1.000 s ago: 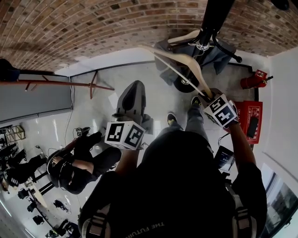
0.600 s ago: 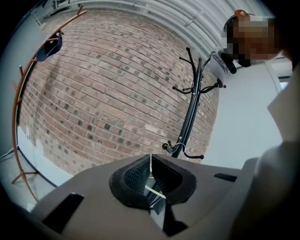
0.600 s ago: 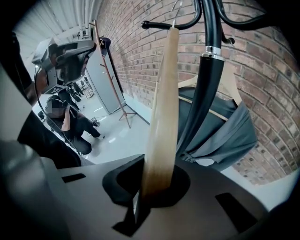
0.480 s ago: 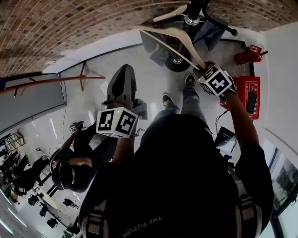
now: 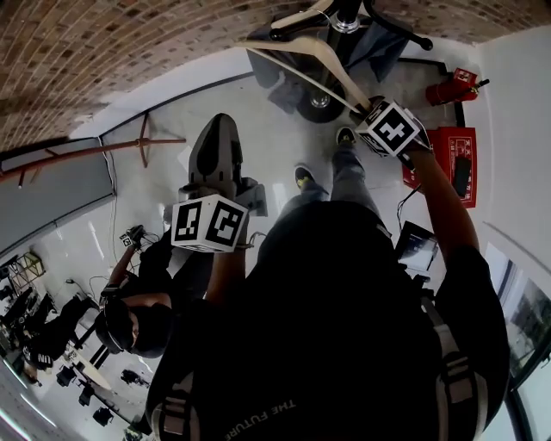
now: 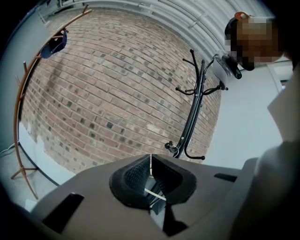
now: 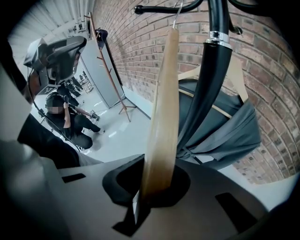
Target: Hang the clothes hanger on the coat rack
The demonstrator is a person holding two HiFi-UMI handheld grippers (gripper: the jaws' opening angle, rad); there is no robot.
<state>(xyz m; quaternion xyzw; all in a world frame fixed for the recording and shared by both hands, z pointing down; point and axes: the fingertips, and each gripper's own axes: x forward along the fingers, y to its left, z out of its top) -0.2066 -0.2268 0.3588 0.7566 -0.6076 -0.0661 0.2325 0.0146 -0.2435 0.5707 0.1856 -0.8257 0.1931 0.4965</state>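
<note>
- The right gripper (image 7: 157, 187) has its jaws closed on one arm-end of a wooden clothes hanger (image 7: 164, 108), which rises steeply from them alongside the black pole of the coat rack (image 7: 211, 89).
- The hanger's thin metal hook (image 7: 177, 11) sits right at a black branch near the top of the rack. Whether it is over the branch cannot be told.
- The hanger looks light, stiff and smooth-finished. Held at its tip it acts as a long lever and may twist in the jaws, so a hold nearer the neck would likely steady the hook.
- Behind the pole a second hanger (image 7: 236, 70) carries a grey garment (image 7: 229, 131), close to where the hook must land.
- The left gripper (image 6: 151, 180) has its jaws pressed together with nothing between them. It points at the brick wall (image 6: 108, 84), well away from the rack.
- White print on the back of the person's dark top (image 5: 344, 301) reads "THE FUTUR", with the rest cut off. Labels on the fire extinguisher (image 5: 449, 86) and the red box (image 5: 448, 168) are too small to read.
</note>
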